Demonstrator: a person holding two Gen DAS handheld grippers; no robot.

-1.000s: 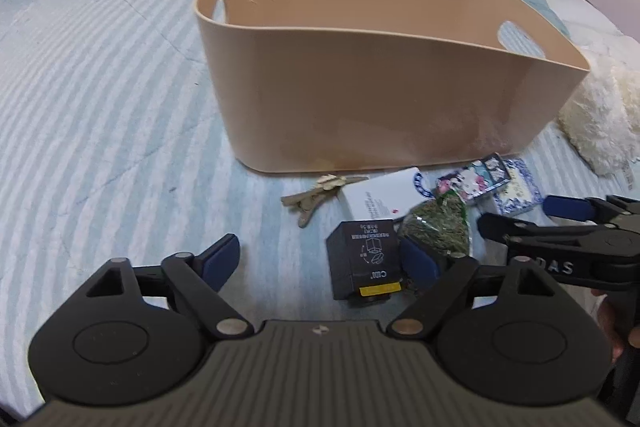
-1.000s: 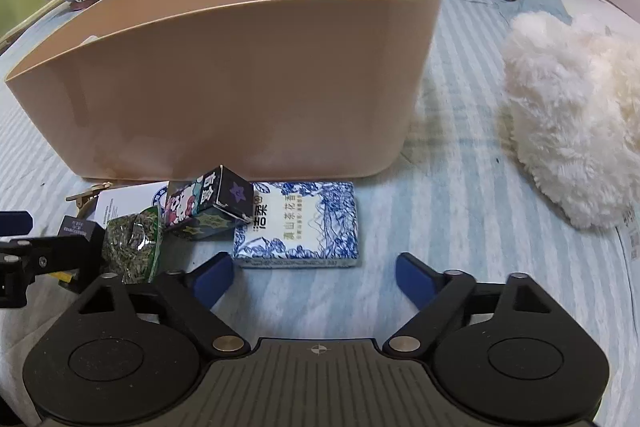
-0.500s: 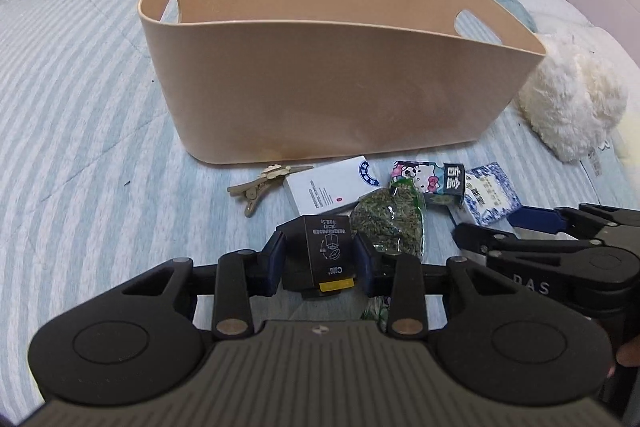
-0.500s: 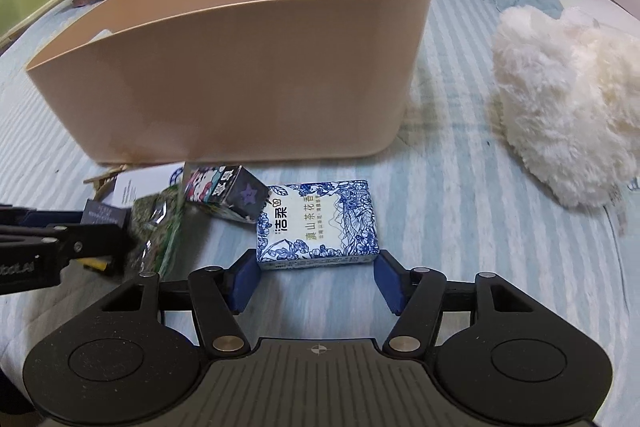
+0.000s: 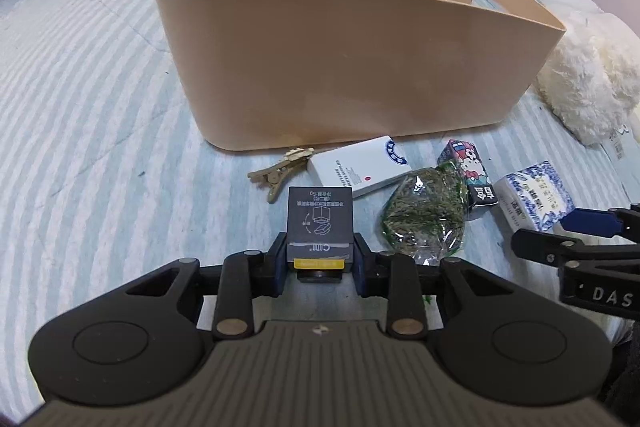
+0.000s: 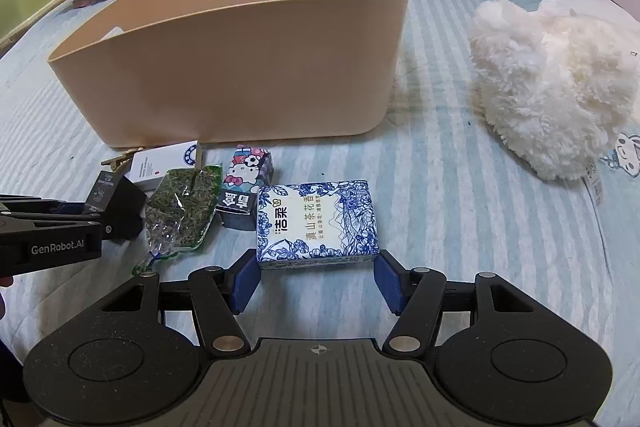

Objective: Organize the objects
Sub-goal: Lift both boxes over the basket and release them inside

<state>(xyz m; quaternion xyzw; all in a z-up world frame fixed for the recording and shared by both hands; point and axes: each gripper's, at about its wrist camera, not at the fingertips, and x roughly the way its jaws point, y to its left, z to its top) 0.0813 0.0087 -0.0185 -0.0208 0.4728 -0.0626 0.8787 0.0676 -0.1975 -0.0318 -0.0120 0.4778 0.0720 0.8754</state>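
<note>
The left gripper point(image 5: 319, 259) is closing on the black box point(image 5: 320, 217), the right gripper point(image 6: 316, 277) clamps the blue-patterned pack point(image 6: 317, 223), both just above the bed point(image 6: 460, 211). Lift each straight, clear the beige bin point(image 6: 240, 67) rim, then release.

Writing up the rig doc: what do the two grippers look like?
Both match: matte black speckled bodies, two round discs flanking a ribbed grey centre plate with a small crosshair mark, black linkage arms with silver pivot pins, blue pads on the jaws. The left gripper reads "GenRobot.AI" in white on its side in the right wrist view; the right gripper shows "DAS" in the left wrist view. No cables or sleeves visible.
</note>
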